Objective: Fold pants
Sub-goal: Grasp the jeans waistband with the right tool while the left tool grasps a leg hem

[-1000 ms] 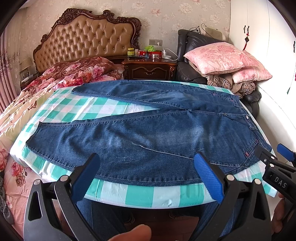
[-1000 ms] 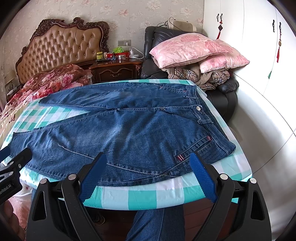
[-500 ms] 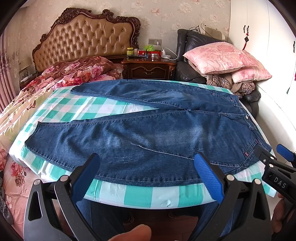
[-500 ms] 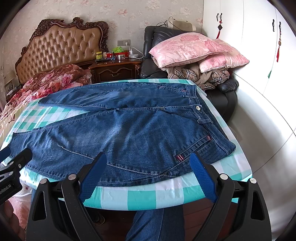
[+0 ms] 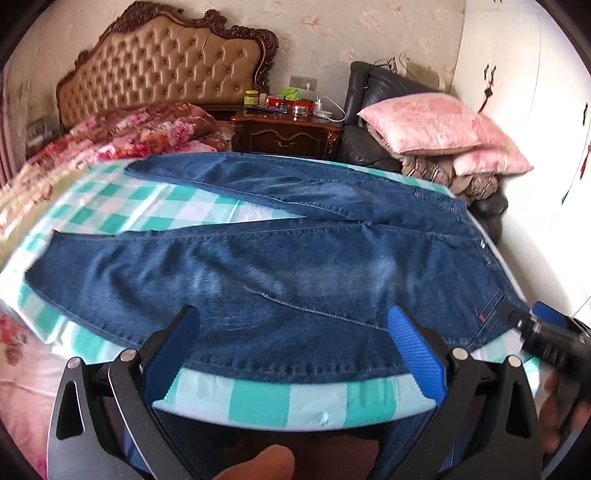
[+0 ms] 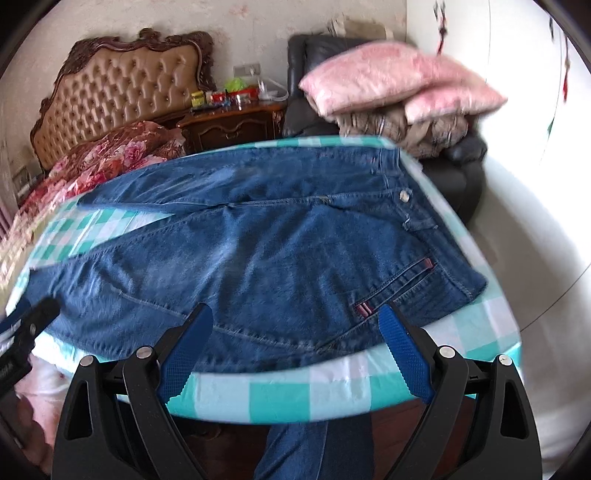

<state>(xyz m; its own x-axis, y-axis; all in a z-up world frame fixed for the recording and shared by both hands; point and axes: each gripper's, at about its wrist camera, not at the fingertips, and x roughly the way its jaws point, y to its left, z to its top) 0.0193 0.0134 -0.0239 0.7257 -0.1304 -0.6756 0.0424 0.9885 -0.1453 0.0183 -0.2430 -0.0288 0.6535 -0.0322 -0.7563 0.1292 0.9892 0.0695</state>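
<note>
A tufted headboard (image 5: 166,70), dark nightstand (image 5: 286,134) and what looks like floral wallpaper (image 5: 369,29).

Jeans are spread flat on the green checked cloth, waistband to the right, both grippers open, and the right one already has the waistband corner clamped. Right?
Not quite. The right gripper has clamped nothing: the right wrist view shows its jaws wide apart above the near edge of the jeans. The rest holds: jeans flat on the green checked cloth, waistband right, left gripper open too.
</note>
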